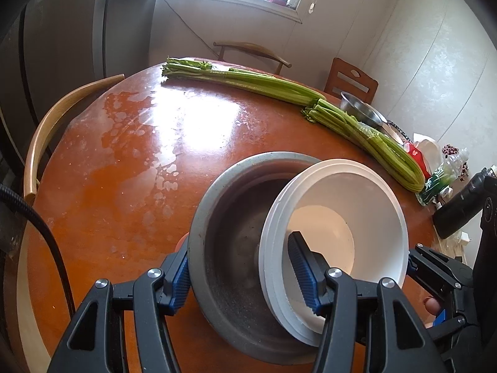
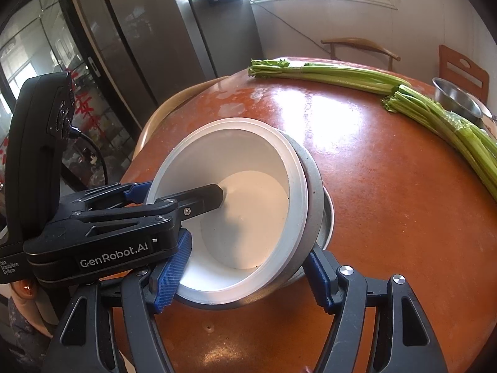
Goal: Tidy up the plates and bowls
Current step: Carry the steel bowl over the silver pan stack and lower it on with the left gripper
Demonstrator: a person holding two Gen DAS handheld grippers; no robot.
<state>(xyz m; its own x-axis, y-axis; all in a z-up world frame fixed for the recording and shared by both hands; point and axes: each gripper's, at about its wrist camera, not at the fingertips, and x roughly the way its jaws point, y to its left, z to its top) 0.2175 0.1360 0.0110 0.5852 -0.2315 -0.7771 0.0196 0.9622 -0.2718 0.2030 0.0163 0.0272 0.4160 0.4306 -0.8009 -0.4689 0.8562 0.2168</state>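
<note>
A grey bowl (image 1: 223, 248) sits on the round orange table (image 1: 124, 161). A white bowl (image 1: 357, 205) leans tilted inside it; both show in the right wrist view, white bowl (image 2: 242, 217) and grey bowl (image 2: 312, 192). My left gripper (image 1: 242, 273) spans the grey bowl's near rim and the white bowl's left wall, one finger outside the grey bowl, the other (image 1: 303, 267) inside the white bowl. My right gripper (image 2: 245, 273) straddles both bowls from the other side, jaws wide, and shows at the right edge of the left wrist view (image 1: 435, 267).
Two long celery bunches (image 1: 279, 90) lie across the far side of the table. A steel bowl (image 1: 363, 112), bags and a bottle (image 1: 441, 180) crowd the right edge. Wooden chairs (image 1: 46, 136) ring the table. A fridge (image 2: 149, 37) stands to the left.
</note>
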